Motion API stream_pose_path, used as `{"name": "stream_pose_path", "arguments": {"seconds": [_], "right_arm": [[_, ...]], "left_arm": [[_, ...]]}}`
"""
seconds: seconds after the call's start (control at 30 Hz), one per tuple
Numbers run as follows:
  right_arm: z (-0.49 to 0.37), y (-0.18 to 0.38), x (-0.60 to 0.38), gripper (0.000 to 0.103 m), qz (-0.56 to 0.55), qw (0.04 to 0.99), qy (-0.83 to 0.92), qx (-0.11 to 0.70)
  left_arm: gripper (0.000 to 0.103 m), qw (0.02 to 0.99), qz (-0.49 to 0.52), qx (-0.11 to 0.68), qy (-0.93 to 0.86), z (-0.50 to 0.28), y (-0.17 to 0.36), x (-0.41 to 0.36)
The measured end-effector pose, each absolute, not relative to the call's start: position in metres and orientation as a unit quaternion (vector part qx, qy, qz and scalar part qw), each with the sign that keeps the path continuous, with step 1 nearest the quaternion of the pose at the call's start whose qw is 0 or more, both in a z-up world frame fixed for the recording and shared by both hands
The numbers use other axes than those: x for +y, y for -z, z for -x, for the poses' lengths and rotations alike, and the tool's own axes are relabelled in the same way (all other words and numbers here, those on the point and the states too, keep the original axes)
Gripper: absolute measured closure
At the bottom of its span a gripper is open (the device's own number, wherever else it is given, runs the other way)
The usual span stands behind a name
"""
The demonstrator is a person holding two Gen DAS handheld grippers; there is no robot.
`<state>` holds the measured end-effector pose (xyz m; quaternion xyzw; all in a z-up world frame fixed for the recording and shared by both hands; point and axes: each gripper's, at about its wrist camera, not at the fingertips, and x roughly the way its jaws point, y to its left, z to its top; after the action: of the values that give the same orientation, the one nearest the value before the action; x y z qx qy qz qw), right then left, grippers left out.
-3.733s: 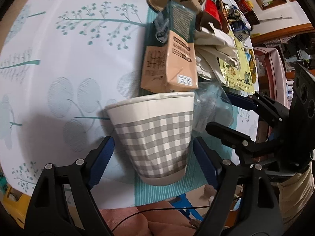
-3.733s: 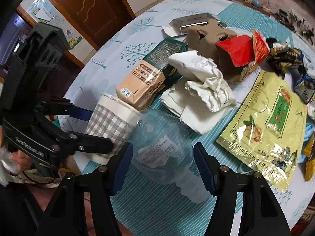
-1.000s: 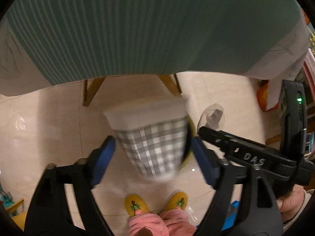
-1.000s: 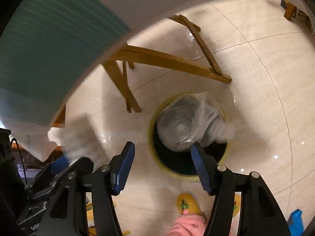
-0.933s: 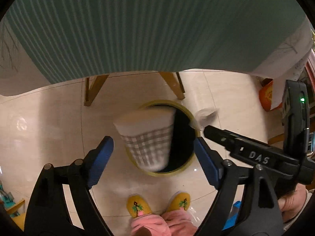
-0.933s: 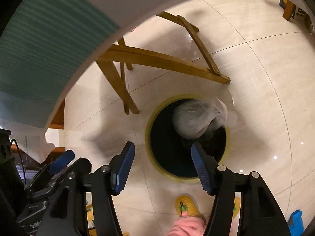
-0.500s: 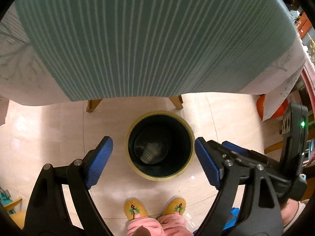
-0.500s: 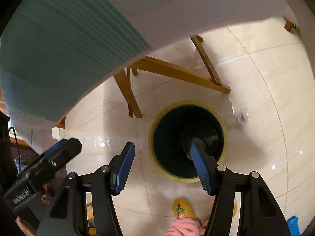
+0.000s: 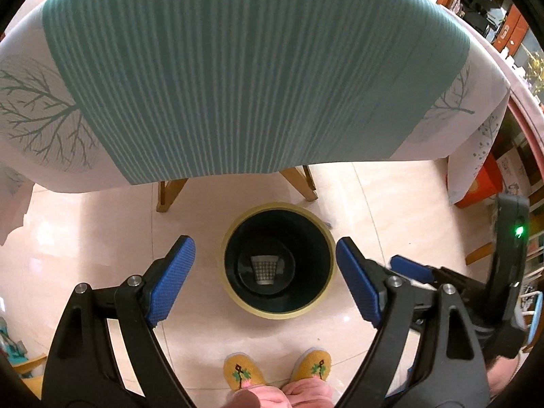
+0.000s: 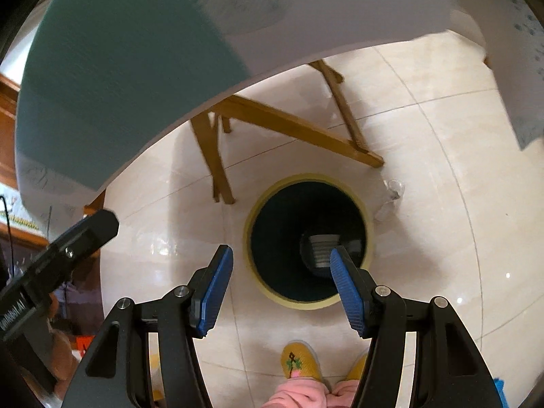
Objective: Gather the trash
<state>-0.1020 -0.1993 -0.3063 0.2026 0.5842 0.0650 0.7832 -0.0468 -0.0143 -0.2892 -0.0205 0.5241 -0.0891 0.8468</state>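
Note:
A dark bin with a yellow rim stands on the tiled floor under the table edge. The grey checked paper cup lies at its bottom, also seen in the right wrist view as the cup inside the bin. A clear plastic cup lies on the floor just outside the rim, on the far right side. My left gripper hangs open and empty above the bin. My right gripper is open and empty too, over the bin's near edge.
The teal striped tablecloth hangs above the bin. Wooden table legs stand behind it. A person's yellow slippers are just in front of the bin. An orange box sits on the floor at the right.
Both grippers opened over the bin. The checked cup fell in. The clear plastic cup hit the rim and ended up on the floor beside it. Both views have tilted up slightly.

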Motion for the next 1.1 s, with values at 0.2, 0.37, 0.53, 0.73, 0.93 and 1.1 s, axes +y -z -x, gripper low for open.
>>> {"name": "stream_pose_path", "arguments": {"seconds": [0.2, 0.37, 0.53, 0.73, 0.93, 1.1], "right_arm": [[0.101, 0.307, -0.233, 0.042, -0.214, 0.790, -0.020, 0.574], [0.099, 0.337, -0.262, 0.042, -0.220, 0.786, 0.006, 0.578], [0.099, 0.389, -0.290, 0.043, -0.228, 0.789, 0.017, 0.571], [0.097, 0.479, -0.318, 0.043, -0.226, 0.780, 0.022, 0.583], [0.076, 0.579, -0.332, 0.043, -0.244, 0.768, 0.025, 0.591], [0.056, 0.644, -0.344, 0.043, -0.263, 0.754, 0.025, 0.601]], "left_arm": [[0.025, 0.845, -0.012, 0.523, 0.108, 0.046, 0.296, -0.040], [0.026, 0.849, -0.043, 0.515, 0.109, 0.044, 0.321, -0.063], [0.028, 0.860, -0.059, 0.501, 0.082, 0.043, 0.363, -0.081], [0.035, 0.869, -0.040, 0.492, 0.045, 0.043, 0.424, -0.100], [0.037, 0.869, -0.042, 0.491, 0.052, 0.034, 0.478, -0.123], [0.045, 0.867, -0.061, 0.489, 0.072, 0.017, 0.521, -0.137]]}}
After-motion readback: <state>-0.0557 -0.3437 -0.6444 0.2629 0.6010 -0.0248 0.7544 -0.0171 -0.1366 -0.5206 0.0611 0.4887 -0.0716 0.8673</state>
